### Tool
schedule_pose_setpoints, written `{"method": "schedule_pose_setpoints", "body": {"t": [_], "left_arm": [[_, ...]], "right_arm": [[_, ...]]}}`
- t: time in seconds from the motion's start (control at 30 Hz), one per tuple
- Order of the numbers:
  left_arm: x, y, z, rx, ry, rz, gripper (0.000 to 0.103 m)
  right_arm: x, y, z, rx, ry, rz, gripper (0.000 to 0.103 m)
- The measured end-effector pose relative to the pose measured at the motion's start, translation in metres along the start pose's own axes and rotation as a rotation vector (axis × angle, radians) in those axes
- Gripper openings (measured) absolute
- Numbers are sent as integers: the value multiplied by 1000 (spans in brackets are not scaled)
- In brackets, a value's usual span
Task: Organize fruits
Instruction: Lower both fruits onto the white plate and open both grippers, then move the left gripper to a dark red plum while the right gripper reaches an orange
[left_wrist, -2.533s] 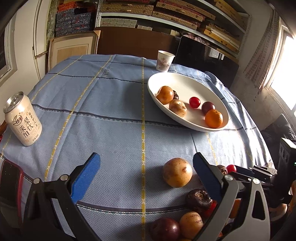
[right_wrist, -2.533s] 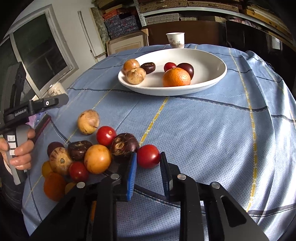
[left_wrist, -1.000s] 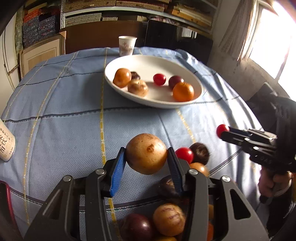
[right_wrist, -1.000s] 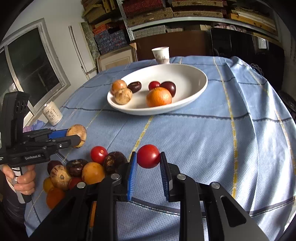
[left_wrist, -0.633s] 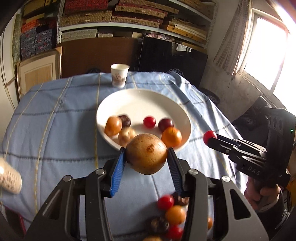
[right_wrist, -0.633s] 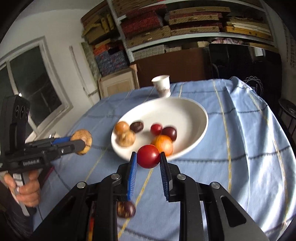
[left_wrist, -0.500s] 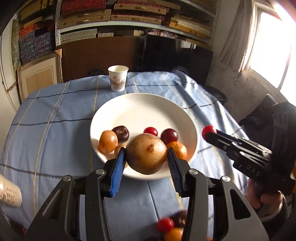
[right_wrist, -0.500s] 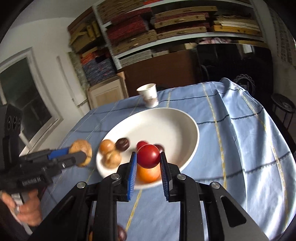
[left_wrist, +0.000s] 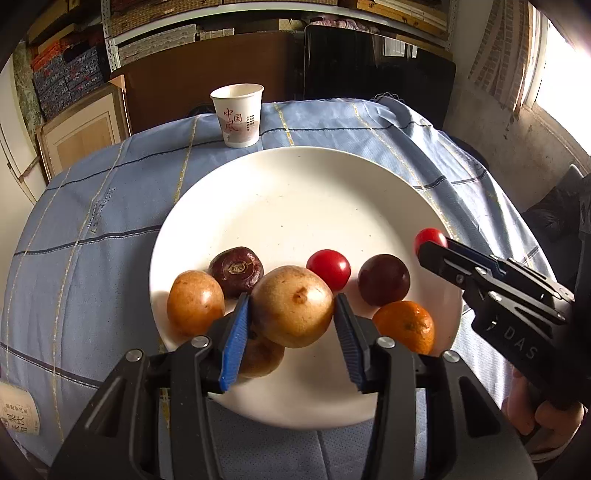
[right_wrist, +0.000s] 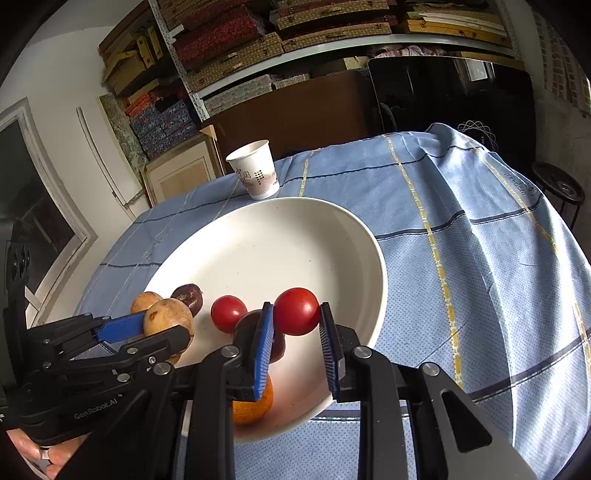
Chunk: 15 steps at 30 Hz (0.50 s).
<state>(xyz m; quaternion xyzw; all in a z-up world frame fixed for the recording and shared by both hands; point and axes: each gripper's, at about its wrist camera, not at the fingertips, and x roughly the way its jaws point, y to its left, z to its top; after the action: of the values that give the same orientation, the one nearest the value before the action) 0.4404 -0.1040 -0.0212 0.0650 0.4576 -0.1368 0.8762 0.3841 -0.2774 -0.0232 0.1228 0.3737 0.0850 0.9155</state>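
Carrying a tan round fruit (left_wrist: 292, 305) pinched between its blue pads, the left claw (left_wrist: 291, 325) hangs over the near half of the white plate (left_wrist: 295, 177); the right claw (right_wrist: 295, 332) is closed on a red tomato (right_wrist: 296, 311) above the plate's right side. Fruit already lies directly under and just left of the left claw, so releasing well likely means reaching ahead to the bare far half, lowering close, then opening gently so nothing rolls. Keep both claws apart.
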Motion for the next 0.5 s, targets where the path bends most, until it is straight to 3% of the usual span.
{"method": "schedule_pose_setpoints", "body": {"t": [0.1, 0.2, 0.27, 0.37, 0.5], "left_arm": [[3, -4, 0, 19, 5, 14, 47], [-7, -2, -2, 21, -15, 53, 72], [-27, 1, -5, 22, -61, 55, 76], [-68, 13, -19, 25, -129, 70, 92], [-108, 33, -58, -3, -197, 90, 94]], "right_arm": [[-1, -2, 1, 18, 4, 11, 34], [-15, 0, 2, 22, -8, 20, 34], [-32, 4, 2, 7, -30, 40, 35], [-61, 13, -8, -38, -70, 55, 43], [-86, 15, -38, -45, -63, 106, 51]]}}
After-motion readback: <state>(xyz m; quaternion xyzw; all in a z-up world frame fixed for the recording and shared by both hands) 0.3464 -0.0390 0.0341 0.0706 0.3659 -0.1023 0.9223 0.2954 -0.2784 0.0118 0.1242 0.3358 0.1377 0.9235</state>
